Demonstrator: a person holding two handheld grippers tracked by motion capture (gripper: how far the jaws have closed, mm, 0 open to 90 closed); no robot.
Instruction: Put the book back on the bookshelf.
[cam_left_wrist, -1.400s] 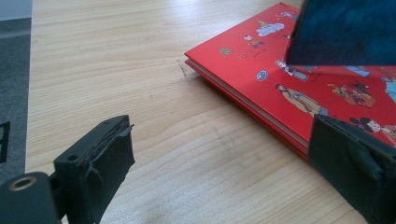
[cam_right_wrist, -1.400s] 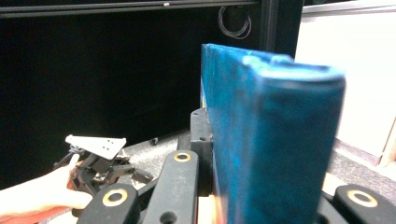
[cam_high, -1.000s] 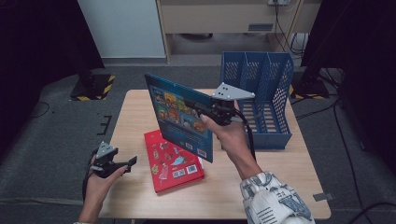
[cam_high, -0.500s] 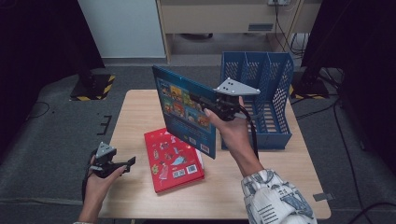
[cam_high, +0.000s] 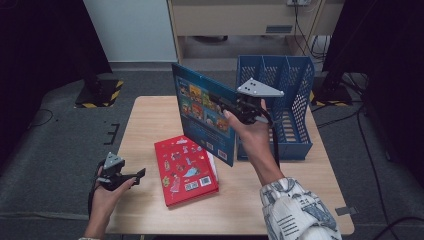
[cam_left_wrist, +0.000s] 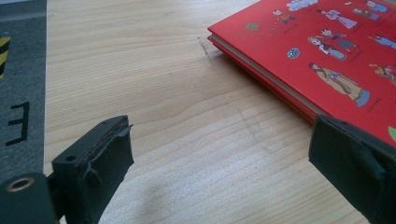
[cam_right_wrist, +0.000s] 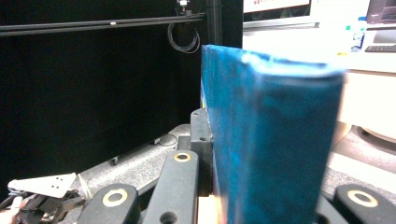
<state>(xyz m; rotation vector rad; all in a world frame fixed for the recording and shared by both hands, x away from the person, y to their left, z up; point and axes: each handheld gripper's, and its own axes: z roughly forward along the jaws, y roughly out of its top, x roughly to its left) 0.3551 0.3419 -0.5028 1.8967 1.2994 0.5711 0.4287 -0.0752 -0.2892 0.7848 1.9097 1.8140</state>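
Blue book: you are holding the blue book (cam_high: 202, 107) up in the air above the tabletop (cam_high: 150, 120), cover facing left in the high view, just in front of the blue rack (cam_high: 295, 100) and above the red book (cam_high: 185, 170).
Right tongs: your right tongs (cam_high: 231, 106) are pinching the blue book at one edge; in the right gripper view the book (cam_right_wrist: 266, 140) is standing between the black jaws, which are pressing on both covers.
Left tongs: your left tongs (cam_high: 135, 176) are hanging spread and empty near the tabletop's near left corner, with bare wood between the jaws and the red book (cam_left_wrist: 327, 56) just beyond them.
Handling: the blue book is looking like a stiff hardcover, broad and thin, so it is probably pulling down and twisting about a one-edge grip; the glossy cover is likely sliding easily on the pads.
Where to grip: you are best taking it near the spine or mid-edge, pads flat on both covers, keeping it upright for a rack slot.
Red book: it is lying flat, back cover up, probably just as stiff; an overhanging edge is the place to take it.
Writing: picture panels are showing on the blue cover, small figures and a barcode patch on the red one; the lettering is too small to read, and no brand is legible.
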